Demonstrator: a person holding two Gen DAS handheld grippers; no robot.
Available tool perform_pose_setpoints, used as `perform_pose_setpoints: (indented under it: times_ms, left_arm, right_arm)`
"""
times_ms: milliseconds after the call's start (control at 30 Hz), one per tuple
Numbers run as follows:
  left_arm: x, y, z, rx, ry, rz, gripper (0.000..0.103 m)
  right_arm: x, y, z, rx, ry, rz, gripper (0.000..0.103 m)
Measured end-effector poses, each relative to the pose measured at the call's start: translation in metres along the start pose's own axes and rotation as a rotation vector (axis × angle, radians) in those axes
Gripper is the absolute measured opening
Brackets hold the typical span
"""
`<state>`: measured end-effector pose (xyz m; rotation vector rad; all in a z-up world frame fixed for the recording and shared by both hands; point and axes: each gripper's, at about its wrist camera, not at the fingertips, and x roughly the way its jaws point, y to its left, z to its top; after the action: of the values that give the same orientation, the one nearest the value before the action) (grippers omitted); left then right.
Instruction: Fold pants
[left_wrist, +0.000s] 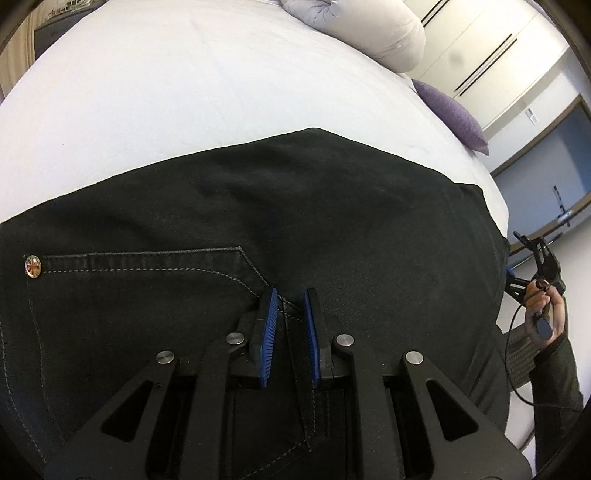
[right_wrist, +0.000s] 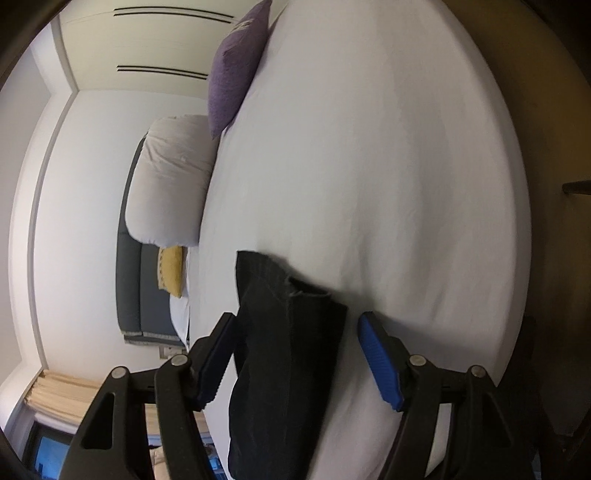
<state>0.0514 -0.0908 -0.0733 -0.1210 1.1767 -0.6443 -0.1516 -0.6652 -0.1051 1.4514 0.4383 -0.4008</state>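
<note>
Black pants (left_wrist: 295, 206) lie spread on the white bed (left_wrist: 166, 85). In the left wrist view my left gripper (left_wrist: 290, 299) sits low over the back pocket area, its blue pads a narrow gap apart with a fold of seam between them. A round metal button (left_wrist: 32, 266) shows at the pocket's left corner. In the right wrist view my right gripper (right_wrist: 295, 325) is open wide, its blue pads on either side of the pant leg end (right_wrist: 284, 332) with its frayed hem, not touching it. The right gripper and the hand holding it also show in the left wrist view (left_wrist: 535, 273).
A purple cushion (right_wrist: 236, 66), a white pillow (right_wrist: 170, 181) and a yellow cushion (right_wrist: 171, 271) lie at the head of the bed against a grey headboard (right_wrist: 129, 280). White wardrobe doors (left_wrist: 480, 48) stand beyond the bed.
</note>
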Motion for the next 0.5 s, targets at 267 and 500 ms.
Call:
perform_pose_setpoints:
  times_ms: [267, 500]
  left_arm:
    - [0.005, 0.006, 0.002, -0.012, 0.001, -0.010, 0.015]
    - [0.004, 0.010, 0.002, -0.009, -0.001, -0.009, 0.015]
  right_arm:
    - [0.015, -0.006, 0.005, 0.061, 0.016, 0.049, 0.064]
    - [0.026, -0.007, 0.014, 0.098, 0.024, 0.102, 0.058]
